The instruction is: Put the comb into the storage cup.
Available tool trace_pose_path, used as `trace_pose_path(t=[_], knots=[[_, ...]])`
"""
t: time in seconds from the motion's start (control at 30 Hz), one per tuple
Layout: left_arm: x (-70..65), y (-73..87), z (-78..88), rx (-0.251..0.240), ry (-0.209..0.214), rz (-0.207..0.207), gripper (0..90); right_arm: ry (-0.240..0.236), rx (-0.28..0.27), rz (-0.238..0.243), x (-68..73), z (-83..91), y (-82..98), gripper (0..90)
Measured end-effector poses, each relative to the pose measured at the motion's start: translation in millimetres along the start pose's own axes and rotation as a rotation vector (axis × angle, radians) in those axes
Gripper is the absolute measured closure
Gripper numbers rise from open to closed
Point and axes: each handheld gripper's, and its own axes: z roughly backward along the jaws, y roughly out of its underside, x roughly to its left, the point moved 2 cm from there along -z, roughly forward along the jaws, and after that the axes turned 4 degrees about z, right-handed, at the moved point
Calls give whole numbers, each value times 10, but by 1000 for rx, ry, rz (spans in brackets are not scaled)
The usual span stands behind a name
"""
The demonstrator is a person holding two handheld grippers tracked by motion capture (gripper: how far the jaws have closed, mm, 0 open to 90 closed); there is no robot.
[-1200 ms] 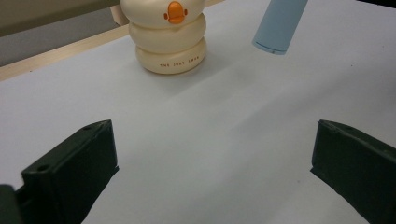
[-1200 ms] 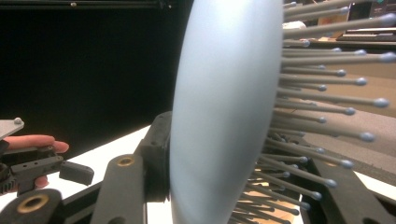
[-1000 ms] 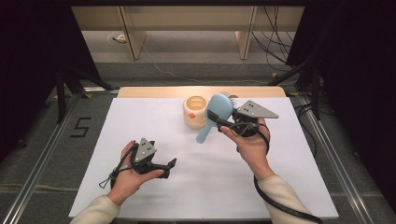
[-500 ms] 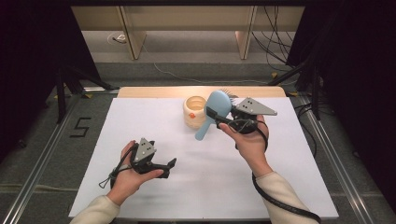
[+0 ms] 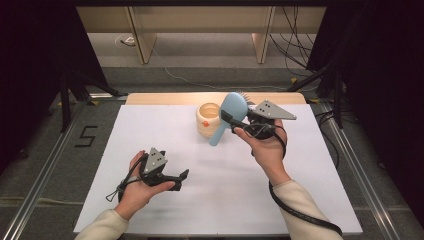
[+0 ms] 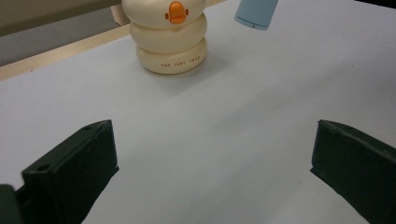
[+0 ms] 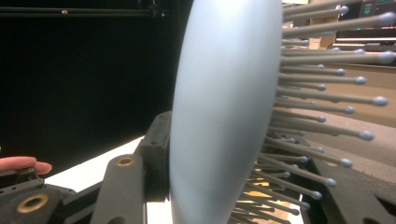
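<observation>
The right gripper (image 5: 229, 119) is clamped on the blue hairbrush (image 5: 231, 114), held tilted above the tabletop (image 5: 150, 135) just beside the cream duck cup (image 5: 207, 120). The left gripper (image 5: 181, 176) is released, resting low near the front.

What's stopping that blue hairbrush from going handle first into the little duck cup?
Nothing visible. The right gripper is clamped on the blue hairbrush, holding it in the air with its handle pointing down just beside the duck cup. The cup's mouth looks open, and the left gripper rests well away, nearer the person.
</observation>
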Motion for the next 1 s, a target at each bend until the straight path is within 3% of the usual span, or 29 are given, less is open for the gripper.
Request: trace_pose_path(t=[1.0], knots=[[-5, 0, -3, 0, 2, 3, 0, 20, -10, -1, -54, -93, -79, 514]])
